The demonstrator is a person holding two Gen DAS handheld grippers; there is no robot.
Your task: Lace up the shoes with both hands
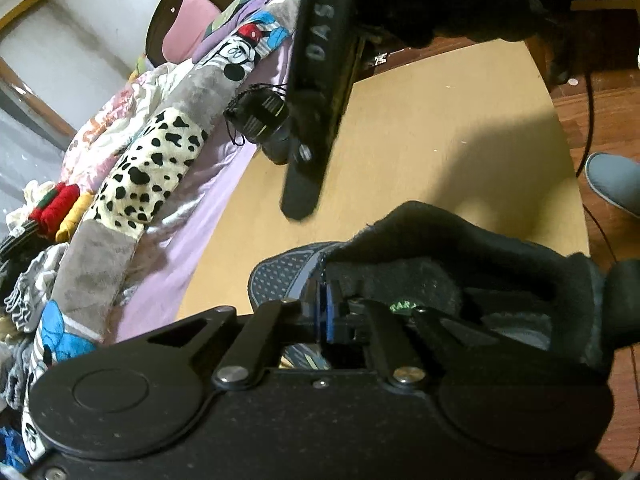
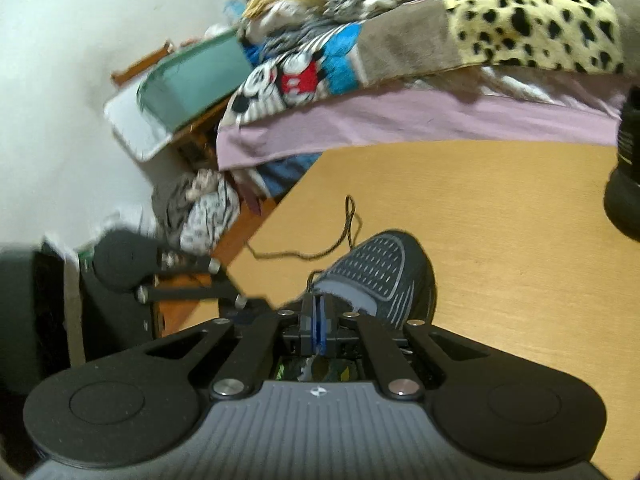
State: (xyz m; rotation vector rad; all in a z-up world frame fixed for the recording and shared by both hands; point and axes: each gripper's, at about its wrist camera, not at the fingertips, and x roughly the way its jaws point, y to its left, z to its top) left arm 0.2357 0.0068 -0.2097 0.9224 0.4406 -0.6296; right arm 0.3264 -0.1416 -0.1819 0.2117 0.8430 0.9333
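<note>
Writing: "DAS" in pale letters on the black strap-like bar (image 1: 316,80) crossing the upper centre of the left wrist view; green letters "TAR" on the insole inside the shoe (image 1: 440,268), partly hidden by the claw.
Shoe: dark mesh trainer with grey trim, lower centre of both views, resting on the tan table (image 2: 500,220); toe (image 2: 384,268) pointing up the frame in the right wrist view.
Lace: thin dark cord (image 2: 348,224) trailing loose over the table, left of the toe, looped at its far end.
Left gripper (image 1: 326,308): clenched, blue pads pressed together at the shoe's collar edge; whether anything is pinched, cannot tell.
Right gripper (image 2: 319,320): clenched, blue pads together just over the shoe's grey throat; grasp on the lace, cannot tell.
Around: patchwork blanket (image 1: 160,152) with cartoon-mouse and leopard-spot panels on lilac sheet, left side; black drawstring pouch (image 1: 260,120) at the table's far edge; grey slipper (image 1: 616,184) on the wood floor, right edge.
In the way: black bar and dark blurred mass overhead, blocking the upper table.
</note>
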